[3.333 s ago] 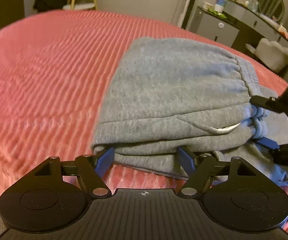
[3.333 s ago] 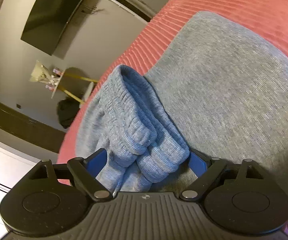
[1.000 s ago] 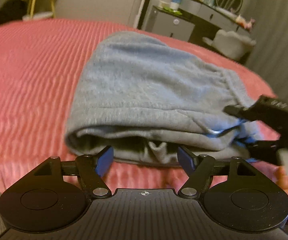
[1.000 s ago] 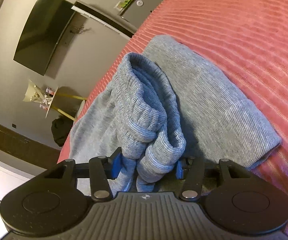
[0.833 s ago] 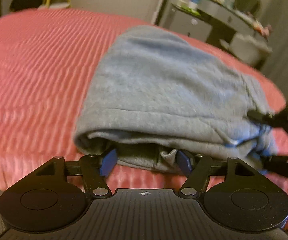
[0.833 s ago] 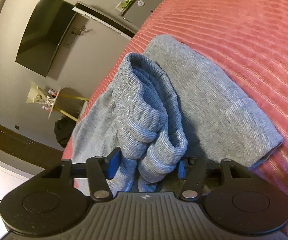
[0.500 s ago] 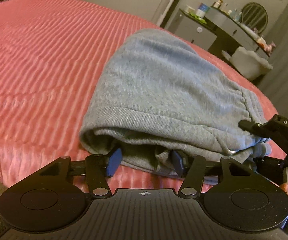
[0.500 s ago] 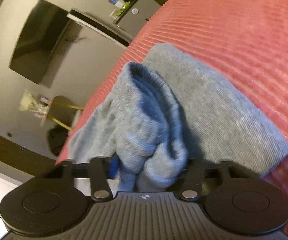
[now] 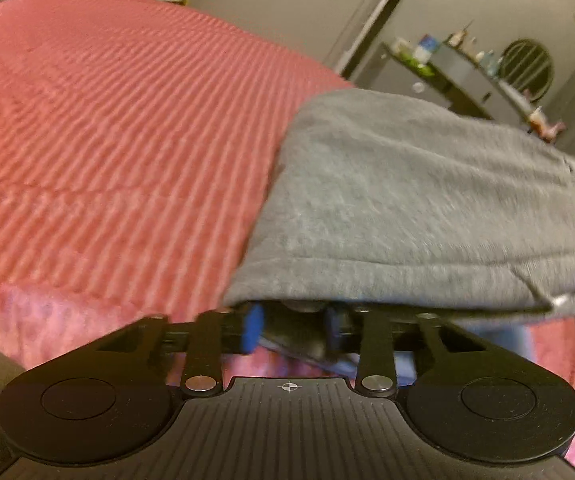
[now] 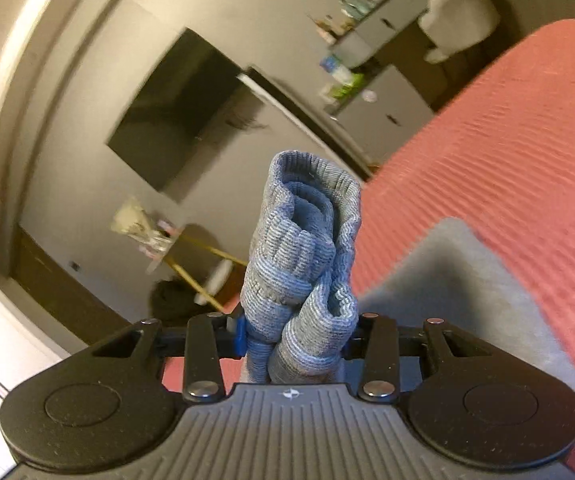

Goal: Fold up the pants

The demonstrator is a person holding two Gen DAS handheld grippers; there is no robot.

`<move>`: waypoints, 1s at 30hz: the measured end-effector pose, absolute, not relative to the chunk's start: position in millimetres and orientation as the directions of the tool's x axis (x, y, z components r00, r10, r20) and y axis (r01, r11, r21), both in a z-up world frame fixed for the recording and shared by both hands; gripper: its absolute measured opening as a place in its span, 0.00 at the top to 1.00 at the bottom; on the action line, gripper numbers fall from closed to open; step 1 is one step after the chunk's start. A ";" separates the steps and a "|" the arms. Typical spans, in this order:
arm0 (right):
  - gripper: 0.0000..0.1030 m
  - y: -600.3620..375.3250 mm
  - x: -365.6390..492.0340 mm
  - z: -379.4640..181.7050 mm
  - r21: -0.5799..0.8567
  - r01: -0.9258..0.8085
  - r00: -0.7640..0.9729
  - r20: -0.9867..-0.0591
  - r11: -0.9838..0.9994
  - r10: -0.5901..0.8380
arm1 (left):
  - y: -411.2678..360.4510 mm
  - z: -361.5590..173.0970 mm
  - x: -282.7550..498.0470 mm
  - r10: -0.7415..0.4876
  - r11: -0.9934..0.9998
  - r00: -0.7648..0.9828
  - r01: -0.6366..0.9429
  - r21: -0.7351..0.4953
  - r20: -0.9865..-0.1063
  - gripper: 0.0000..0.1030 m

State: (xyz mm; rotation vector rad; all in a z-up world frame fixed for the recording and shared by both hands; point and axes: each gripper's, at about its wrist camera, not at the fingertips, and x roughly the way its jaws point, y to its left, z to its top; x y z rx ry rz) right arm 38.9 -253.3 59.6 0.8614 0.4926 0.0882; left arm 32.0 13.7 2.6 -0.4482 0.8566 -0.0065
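A bed (image 9: pixel 107 128) with a ribbed pink-red cover is filling the left and centre of the left wrist view, and in the right wrist view the same cover is running down the right side of the frame.

The grey pants (image 9: pixel 415 208), folded into a thick stack, are lying on the bed at the right of the left wrist view, their near edge hanging over the tongs at the lower centre. In the right wrist view a flat grey panel of the pants is lying at the lower right, while their ribbed cuffs (image 10: pixel 303 256) are standing up as a bunched roll in the centre of the frame.

A dark flat screen (image 10: pixel 179 116) is hanging on the grey wall at the upper left of the right wrist view, and a dresser (image 10: pixel 383 108) with small items on top is standing to its right.

The right tongs (image 10: pixel 293 338) are pinching the ribbed cuffs between their blue pads.

The left tongs (image 9: pixel 293 328) are sitting under the near edge of the pants, narrowed around a dark fold of fabric; blur is hiding whether the pads are actually gripping it.
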 end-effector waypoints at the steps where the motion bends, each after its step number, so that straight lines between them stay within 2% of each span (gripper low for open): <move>1: 0.62 -258.0 37.1 49.3 0.745 0.160 0.877 -0.409 0.648 0.253 | 13.1 2.5 31.8 -0.176 0.911 0.658 -0.172 -0.374 -0.732 0.72; 7: 0.62 -273.4 36.5 10.5 0.731 0.286 0.828 -0.514 0.619 0.224 | 9.1 9.5 27.9 -0.172 0.924 0.690 -0.134 -0.357 -0.703 0.74; 15: 0.62 -268.2 34.4 17.7 0.662 0.244 0.842 -0.508 0.708 0.184 | 7.2 11.4 32.4 -0.191 0.928 0.691 -0.106 -0.358 -0.697 0.74; 20: 0.62 -258.7 36.8 19.6 0.576 0.248 0.823 -0.549 0.779 0.144 | 7.9 7.4 34.3 -0.183 0.931 0.681 -0.111 -0.346 -0.709 0.74; 28: 0.61 -256.5 33.4 19.9 0.538 0.239 0.823 -0.554 0.808 0.126 | 7.5 5.3 35.8 -0.189 0.932 0.671 -0.108 -0.347 -0.717 0.73; 29: 0.58 -256.9 32.8 18.4 0.516 0.264 0.814 -0.573 0.815 0.099 | 7.8 5.0 35.5 -0.192 0.931 0.666 -0.109 -0.349 -0.720 0.73; 30: 0.46 -256.0 29.9 17.6 0.481 0.293 0.806 -0.589 0.826 0.058 | 8.5 5.4 35.2 -0.196 0.930 0.663 -0.107 -0.351 -0.723 0.71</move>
